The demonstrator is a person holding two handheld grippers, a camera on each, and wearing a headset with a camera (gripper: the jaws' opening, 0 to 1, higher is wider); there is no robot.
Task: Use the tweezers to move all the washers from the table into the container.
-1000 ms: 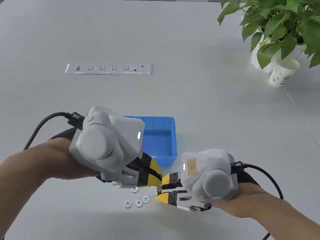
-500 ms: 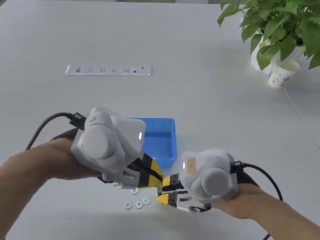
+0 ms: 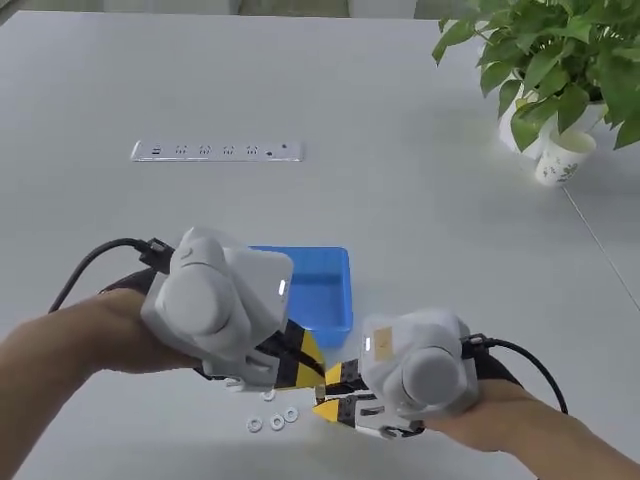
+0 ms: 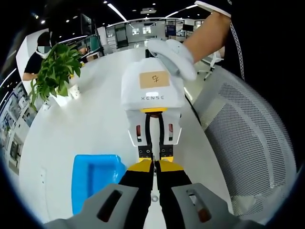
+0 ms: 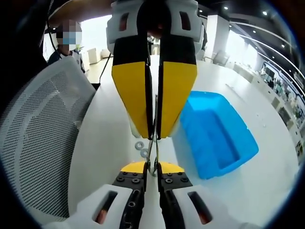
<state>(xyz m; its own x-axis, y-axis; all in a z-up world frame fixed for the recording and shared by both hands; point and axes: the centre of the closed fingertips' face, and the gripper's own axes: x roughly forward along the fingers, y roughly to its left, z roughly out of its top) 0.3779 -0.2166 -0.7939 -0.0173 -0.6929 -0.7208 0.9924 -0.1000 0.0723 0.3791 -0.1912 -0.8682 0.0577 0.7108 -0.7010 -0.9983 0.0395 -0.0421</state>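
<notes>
While I watch through the head view, my left claw [image 3: 305, 356] and right claw [image 3: 330, 392] point at each other, tips almost touching, low over the desk [image 3: 420, 200]. In the right gripper view, the right claw [image 5: 152, 168] has its jaws pressed together on one end of the thin metal tweezers [image 5: 152, 136]. The left claw's yellow jaws come down from above and nip the same tweezers further along. The left gripper view shows the left claw [image 4: 154, 164] closed to a slit, nose to nose with the right one. My left hand [image 3: 105, 335] grips its tool from the left, forearm coming in from the lower left. My right hand [image 3: 495, 410] holds the other from the lower right, and both tools sit roughly level. A few washers [image 3: 277, 421] lie loose on the desk just under the claws, with the blue container [image 3: 320, 285] just beyond them. Farther off sit a power strip [image 3: 215, 151] and a potted plant [image 3: 560, 50].
</notes>
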